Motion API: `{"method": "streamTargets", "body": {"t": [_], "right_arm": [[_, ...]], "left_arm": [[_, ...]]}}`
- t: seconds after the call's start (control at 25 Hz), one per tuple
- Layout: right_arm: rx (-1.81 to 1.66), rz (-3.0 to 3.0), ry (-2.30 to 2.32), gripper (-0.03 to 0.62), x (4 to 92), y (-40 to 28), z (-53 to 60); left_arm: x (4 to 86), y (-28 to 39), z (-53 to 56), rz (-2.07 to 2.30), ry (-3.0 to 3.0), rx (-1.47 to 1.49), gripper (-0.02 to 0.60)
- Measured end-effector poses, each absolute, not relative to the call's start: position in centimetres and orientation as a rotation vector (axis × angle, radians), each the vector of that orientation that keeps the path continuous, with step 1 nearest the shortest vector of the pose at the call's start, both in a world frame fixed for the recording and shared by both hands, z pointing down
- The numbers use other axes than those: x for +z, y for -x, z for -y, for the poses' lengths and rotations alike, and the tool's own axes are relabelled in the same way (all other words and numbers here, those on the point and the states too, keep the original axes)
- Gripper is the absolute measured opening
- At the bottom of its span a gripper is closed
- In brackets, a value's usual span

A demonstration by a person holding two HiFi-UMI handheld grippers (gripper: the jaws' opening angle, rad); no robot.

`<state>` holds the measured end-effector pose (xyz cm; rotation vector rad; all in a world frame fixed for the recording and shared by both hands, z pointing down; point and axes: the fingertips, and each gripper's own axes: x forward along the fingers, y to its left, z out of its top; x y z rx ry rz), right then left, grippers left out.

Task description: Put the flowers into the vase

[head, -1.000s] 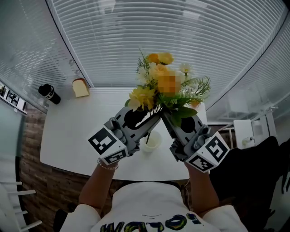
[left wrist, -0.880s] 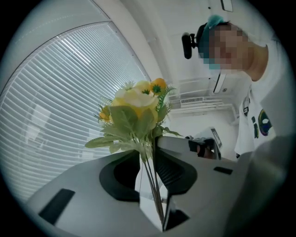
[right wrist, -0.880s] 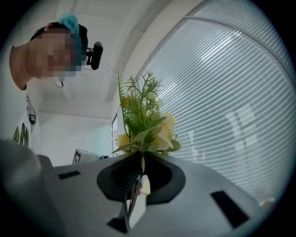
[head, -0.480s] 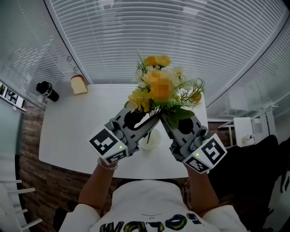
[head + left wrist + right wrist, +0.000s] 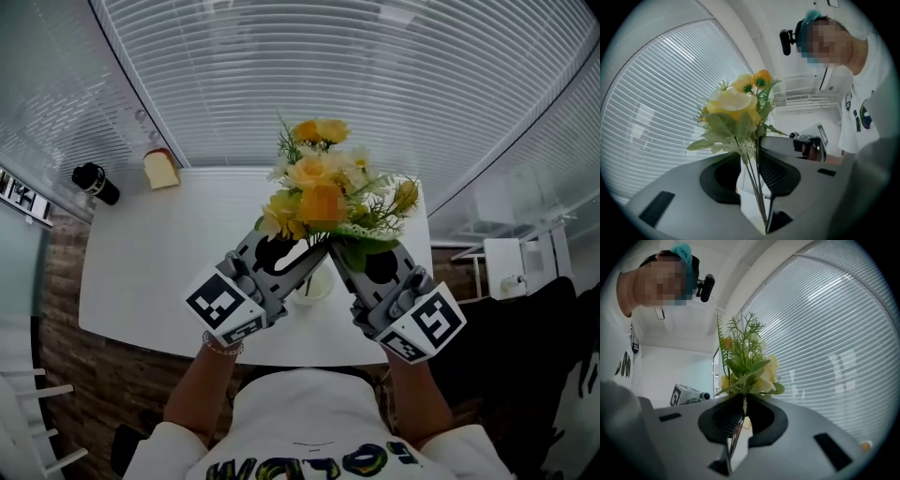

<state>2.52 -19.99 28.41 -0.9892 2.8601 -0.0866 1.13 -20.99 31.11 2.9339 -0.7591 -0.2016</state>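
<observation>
Smooth matt table (image 5: 150,267) (plastic-looking flowers (image 5: 323,202))

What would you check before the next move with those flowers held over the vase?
1. The right gripper is shut on the flowers at their stems: ok.
2. The left gripper has just been opening its jaws, and the stems sit loosely between them: ok.
3. The vase stands on the table below both grippers: ok.
4. Stem ends are inside the vase mouth: cannot tell.

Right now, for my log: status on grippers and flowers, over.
Right gripper shut on flowers. Left gripper's jaws just opened further, stems between. Vase right below, nothing blocking.
</observation>
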Motion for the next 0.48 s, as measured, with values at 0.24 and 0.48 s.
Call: {"method": "streamTargets", "body": {"t": [0.24,0.48], "right_arm": [[-0.091,-2.871,0.981,0.035,29.8,-2.5,19.6],[-0.125,-2.874,0.987,0.037,31.5,-2.4,19.2]], "left_arm": [[32.6,-1.0,20.7,0.774,-2.924,-0.18,0.132],[34.1,-0.7,20.2,0.798,-2.929,-0.128,0.132]]}}
